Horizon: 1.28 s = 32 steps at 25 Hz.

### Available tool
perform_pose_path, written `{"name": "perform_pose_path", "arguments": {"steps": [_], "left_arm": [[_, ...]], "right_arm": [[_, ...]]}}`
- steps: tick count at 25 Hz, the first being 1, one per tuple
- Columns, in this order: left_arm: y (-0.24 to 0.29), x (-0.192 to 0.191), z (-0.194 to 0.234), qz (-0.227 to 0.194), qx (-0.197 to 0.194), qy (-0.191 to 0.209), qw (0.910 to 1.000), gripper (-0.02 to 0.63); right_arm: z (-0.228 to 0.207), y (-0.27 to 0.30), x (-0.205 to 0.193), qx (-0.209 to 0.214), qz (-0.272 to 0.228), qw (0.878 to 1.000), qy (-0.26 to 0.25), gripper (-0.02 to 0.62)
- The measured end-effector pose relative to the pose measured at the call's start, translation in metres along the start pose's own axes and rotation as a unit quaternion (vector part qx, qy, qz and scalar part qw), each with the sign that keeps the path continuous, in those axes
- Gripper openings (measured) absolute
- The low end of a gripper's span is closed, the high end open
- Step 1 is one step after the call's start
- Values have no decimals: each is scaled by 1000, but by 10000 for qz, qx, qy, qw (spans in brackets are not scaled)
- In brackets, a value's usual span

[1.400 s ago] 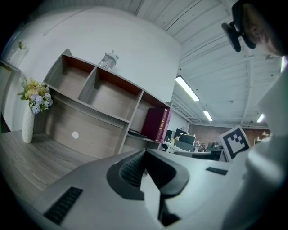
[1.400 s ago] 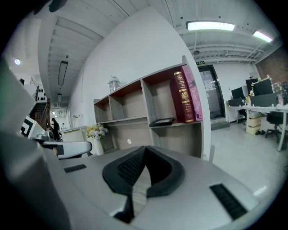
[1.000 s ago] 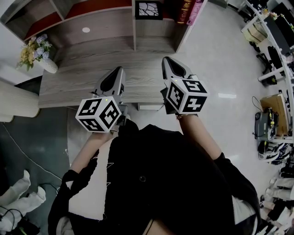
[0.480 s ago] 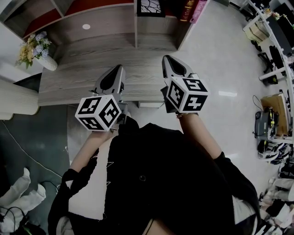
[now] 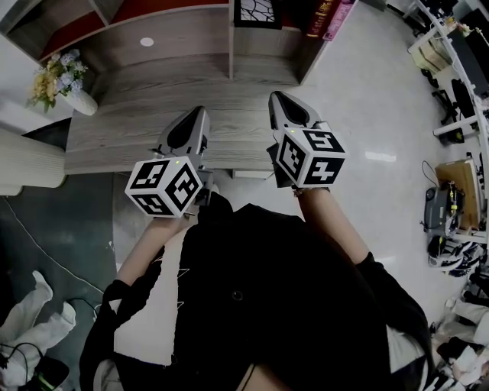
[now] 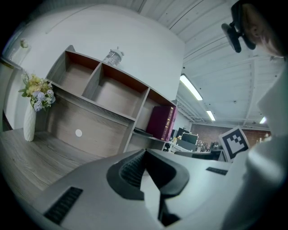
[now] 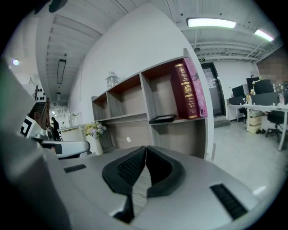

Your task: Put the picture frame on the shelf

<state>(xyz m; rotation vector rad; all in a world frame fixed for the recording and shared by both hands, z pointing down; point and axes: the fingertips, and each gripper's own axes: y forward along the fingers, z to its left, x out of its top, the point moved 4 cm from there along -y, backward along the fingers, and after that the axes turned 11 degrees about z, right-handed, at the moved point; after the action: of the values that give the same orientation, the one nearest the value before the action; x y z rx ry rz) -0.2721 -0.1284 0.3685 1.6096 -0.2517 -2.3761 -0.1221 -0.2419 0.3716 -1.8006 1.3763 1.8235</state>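
The picture frame [image 5: 256, 11], black-rimmed with a black-and-white pattern, lies flat in the right compartment of the wooden shelf [image 5: 229, 46]. The right gripper view shows the frame [image 7: 163, 118] as a dark slab on the shelf board beside the books. My left gripper [image 5: 200, 113] and right gripper [image 5: 273, 97] hover side by side over the wooden desk [image 5: 137, 130], well short of the shelf. Both are shut with nothing between the jaws: the left gripper [image 6: 145, 150] and right gripper [image 7: 145, 147] each show tips meeting.
A white vase of flowers [image 5: 65, 88] stands at the desk's left end. Red and pink books [image 5: 328, 15] stand right of the frame. A glass jar [image 6: 113, 56] sits on top of the shelf. Office desks and chairs [image 5: 451, 69] fill the far right.
The head view has shifted slightly. Both grippers stay where they were, still shut and empty.
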Motion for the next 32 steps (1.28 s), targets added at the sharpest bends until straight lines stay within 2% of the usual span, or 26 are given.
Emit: {"name": "perform_pose_path", "arguments": {"steps": [16,32], "left_arm": [[-2,7,15,-18,163,-24,9999,12],[7,9,16,26,153,-12,9999,12]], "right_arm": [[10,18,5,192,86,9997,-100,9],[10,27,7,249,158,9994,-175,9]]}}
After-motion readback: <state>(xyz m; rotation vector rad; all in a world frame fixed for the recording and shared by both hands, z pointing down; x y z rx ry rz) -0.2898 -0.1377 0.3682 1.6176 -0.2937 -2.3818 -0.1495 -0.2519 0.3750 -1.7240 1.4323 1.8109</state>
